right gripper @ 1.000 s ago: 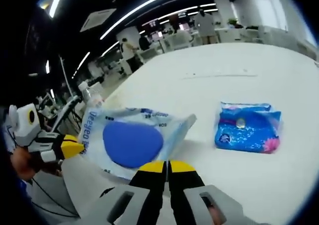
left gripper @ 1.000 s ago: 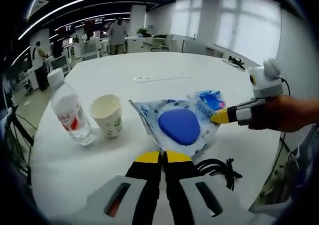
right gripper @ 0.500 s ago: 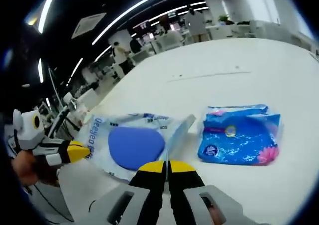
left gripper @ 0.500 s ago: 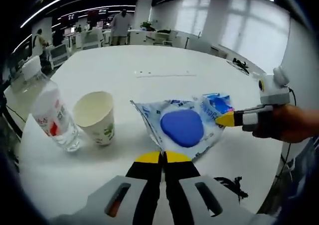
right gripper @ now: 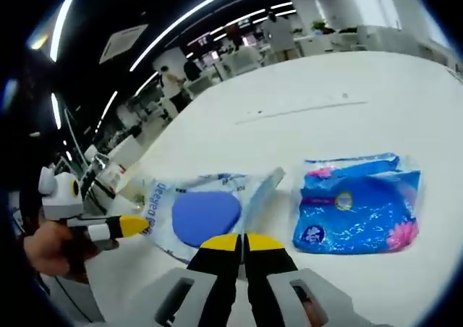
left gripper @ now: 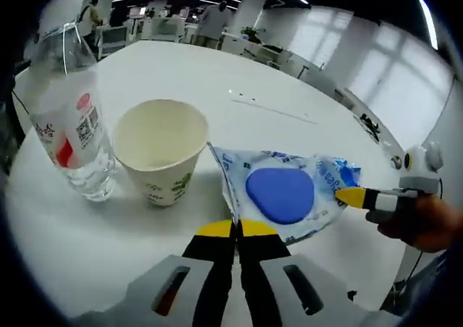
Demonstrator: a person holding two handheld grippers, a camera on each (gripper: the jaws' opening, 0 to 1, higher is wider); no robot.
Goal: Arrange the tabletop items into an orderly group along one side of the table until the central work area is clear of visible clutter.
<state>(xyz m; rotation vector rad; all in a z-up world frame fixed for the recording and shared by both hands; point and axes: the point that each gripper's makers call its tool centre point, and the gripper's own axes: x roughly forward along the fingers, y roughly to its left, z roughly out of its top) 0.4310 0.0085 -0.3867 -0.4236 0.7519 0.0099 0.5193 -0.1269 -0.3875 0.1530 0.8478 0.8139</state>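
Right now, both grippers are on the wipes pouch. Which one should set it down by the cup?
Left, probably. The left gripper is shut on the wipes pouch corner right beside the paper cup and water bottle. The right gripper holds the far corner, next to the blue pack.

clear pouch (right gripper: 192,211) with blue pad — blue lettering along one edge, roughly "deeyeo" (partly blurred); water bottle (left gripper: 69,124) label — print too small to read.

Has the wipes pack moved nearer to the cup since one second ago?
Yes. The wipes pack, held by both grippers, now nearly touches the cup; earlier a gap separated them.
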